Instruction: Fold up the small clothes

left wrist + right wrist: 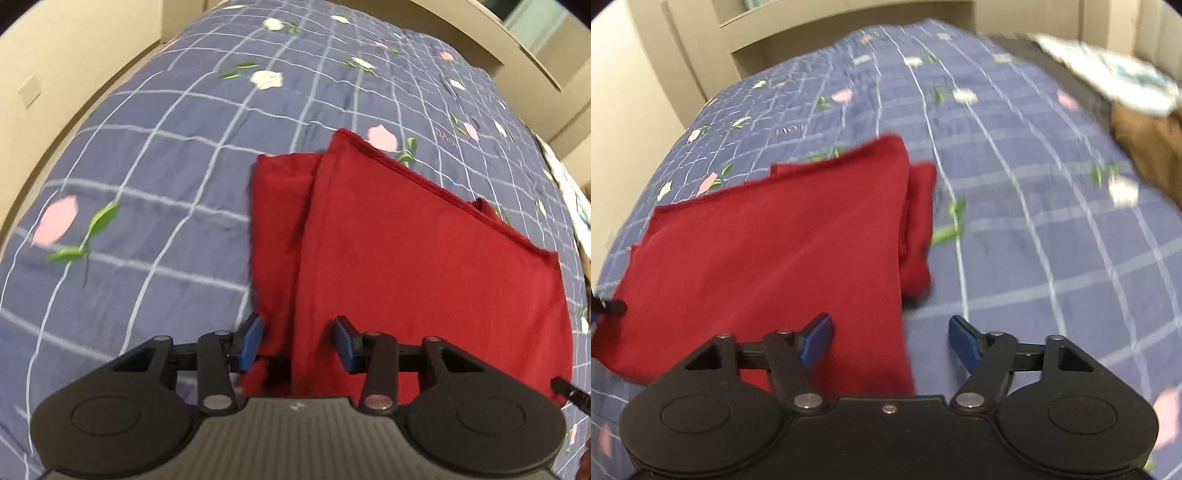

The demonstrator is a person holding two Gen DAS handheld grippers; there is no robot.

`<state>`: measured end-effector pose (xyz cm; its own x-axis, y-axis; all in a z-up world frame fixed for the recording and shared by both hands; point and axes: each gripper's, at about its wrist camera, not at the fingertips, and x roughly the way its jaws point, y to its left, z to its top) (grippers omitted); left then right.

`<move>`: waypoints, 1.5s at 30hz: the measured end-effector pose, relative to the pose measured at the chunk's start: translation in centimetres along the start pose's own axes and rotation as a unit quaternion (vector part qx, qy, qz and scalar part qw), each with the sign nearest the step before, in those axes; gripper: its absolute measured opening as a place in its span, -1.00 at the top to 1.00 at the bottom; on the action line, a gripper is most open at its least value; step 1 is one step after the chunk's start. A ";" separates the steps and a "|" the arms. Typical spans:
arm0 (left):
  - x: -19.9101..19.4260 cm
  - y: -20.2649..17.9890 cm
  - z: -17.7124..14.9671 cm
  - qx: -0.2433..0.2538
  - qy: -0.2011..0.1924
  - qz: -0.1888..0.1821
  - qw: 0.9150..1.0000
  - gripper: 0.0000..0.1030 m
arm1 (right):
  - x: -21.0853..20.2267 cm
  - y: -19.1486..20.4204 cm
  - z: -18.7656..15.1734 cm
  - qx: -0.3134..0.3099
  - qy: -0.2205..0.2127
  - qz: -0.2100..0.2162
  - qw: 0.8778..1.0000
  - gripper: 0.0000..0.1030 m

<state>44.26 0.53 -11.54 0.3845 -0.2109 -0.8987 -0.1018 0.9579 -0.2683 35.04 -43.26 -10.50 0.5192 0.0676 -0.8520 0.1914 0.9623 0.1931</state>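
Note:
A dark red garment [424,266] lies folded flat on the blue checked bedspread [147,155], with a narrower layer sticking out along its left side. My left gripper [299,343] hangs low over the garment's near left edge. Its jaws are apart with red cloth between the blue pads [253,341], and no pad visibly presses on it. In the right wrist view the same garment [768,251] fills the left half. My right gripper [891,341] is open over its near right edge, one pad above the cloth and one above the bedspread [1034,229].
A brown garment [1152,147] and a white-and-teal patterned cloth [1119,77] lie at the bed's far right. A beige headboard shelf [812,33] and walls border the bed. The tip of the other gripper [569,393] shows at the garment's right edge.

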 end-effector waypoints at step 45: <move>-1.2 5.0 -4.1 -0.090 0.078 -0.049 0.992 0.25 | -0.7 0.5 -2.0 0.052 0.006 -0.009 0.999 -0.35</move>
<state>39.57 4.80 -13.24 0.2555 -0.3428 -0.9040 -0.2374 0.8842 -0.4023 33.06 -42.32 -10.79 0.5053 0.0538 -0.8612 0.2869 0.9308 0.2265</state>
